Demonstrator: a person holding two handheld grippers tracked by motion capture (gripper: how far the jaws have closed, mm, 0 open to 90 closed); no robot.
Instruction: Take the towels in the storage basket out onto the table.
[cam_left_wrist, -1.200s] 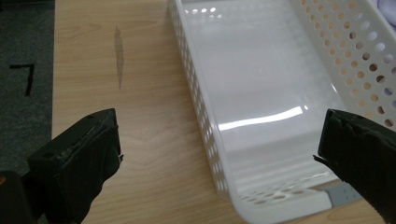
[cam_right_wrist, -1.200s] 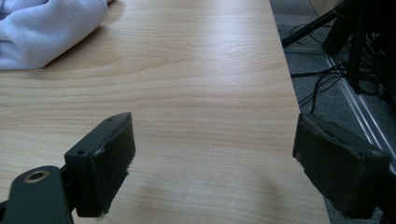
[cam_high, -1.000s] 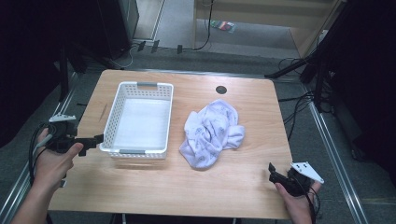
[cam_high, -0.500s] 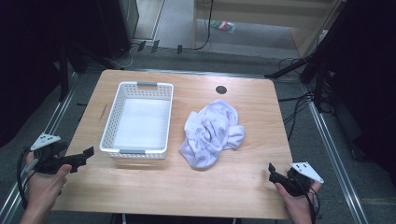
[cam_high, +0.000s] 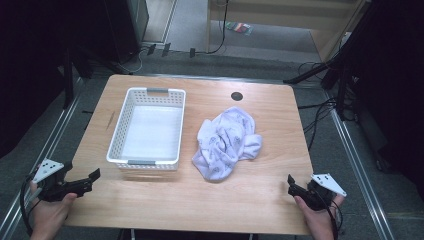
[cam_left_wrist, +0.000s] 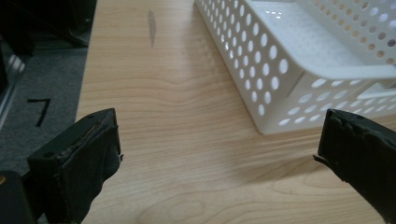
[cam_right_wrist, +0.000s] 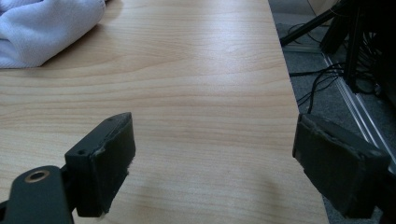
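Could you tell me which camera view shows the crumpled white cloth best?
The high view: the whole cloth lies bunched on the table, right of the white basket. The right gripper view catches one edge of it.

Wood table (cam_high: 260, 200), light grain, round grommet hole (cam_high: 236, 96) near far edge. 2 things on it: white perforated basket (cam_high: 148, 127) left of centre, crumpled white cloth (cam_high: 225, 141) just right of it, not touching. Dark streak (cam_high: 110, 121) left of basket.
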